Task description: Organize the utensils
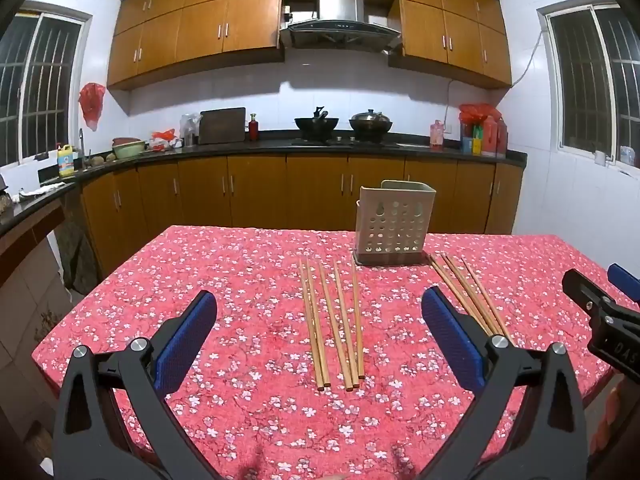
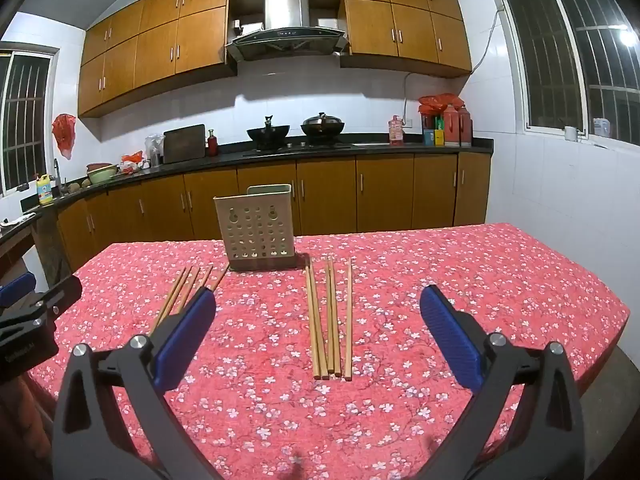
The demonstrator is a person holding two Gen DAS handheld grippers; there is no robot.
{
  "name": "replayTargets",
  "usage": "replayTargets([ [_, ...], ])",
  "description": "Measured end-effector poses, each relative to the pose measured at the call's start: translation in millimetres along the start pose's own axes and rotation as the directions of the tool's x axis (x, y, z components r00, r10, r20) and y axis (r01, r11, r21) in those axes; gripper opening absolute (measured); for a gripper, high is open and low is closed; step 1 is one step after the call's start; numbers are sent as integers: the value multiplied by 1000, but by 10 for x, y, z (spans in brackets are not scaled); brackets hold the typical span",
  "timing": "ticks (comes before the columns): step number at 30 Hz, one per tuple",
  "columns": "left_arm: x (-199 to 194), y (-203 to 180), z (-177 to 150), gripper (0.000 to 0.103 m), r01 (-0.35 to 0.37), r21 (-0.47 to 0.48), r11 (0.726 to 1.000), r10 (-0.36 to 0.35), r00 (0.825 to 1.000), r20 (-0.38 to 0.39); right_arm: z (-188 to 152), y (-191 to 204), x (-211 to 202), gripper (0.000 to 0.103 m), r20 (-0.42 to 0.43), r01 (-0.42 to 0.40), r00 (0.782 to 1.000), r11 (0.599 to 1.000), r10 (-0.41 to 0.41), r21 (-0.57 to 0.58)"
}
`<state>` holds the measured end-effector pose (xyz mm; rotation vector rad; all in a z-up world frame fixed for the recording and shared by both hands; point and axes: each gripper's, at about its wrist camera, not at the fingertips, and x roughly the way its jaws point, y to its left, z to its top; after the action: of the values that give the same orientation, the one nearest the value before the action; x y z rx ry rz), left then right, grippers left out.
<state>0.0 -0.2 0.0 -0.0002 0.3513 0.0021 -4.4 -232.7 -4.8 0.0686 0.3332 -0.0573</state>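
Blue ribbed pads line my fingers, and on both tools they stand wide apart with nothing between them. My left gripper hangs above the near part of the table, which wears a red cloth printed with small pale blossoms. My right gripper hangs the same way over the same cloth, and its black frame shows at the right edge of my left view.

Just past my left fingertips, five wooden chopsticks lie flat on the cloth, roughly side by side and pointing away from me. Ahead of my right fingers lies a second set of five chopsticks, two pairs touching and one single stick a little to the right. The two sets are apart, one on each side of the holder.

Beyond them, near the far edge of the table, stands a beige perforated utensil holder, upright on a dark base; the far tips of the chopsticks come near that base.

Farther back runs a dark countertop over brown wooden cabinets, with two woks on the stove and a steel range hood above.
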Motion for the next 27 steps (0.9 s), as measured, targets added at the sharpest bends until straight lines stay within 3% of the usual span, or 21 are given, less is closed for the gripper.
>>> replayTargets([
  [27,1,-1,0,101,0,2,1000,0,1000,-2,-11,11,9,99,-2,-3,1000,1000,3,6],
])
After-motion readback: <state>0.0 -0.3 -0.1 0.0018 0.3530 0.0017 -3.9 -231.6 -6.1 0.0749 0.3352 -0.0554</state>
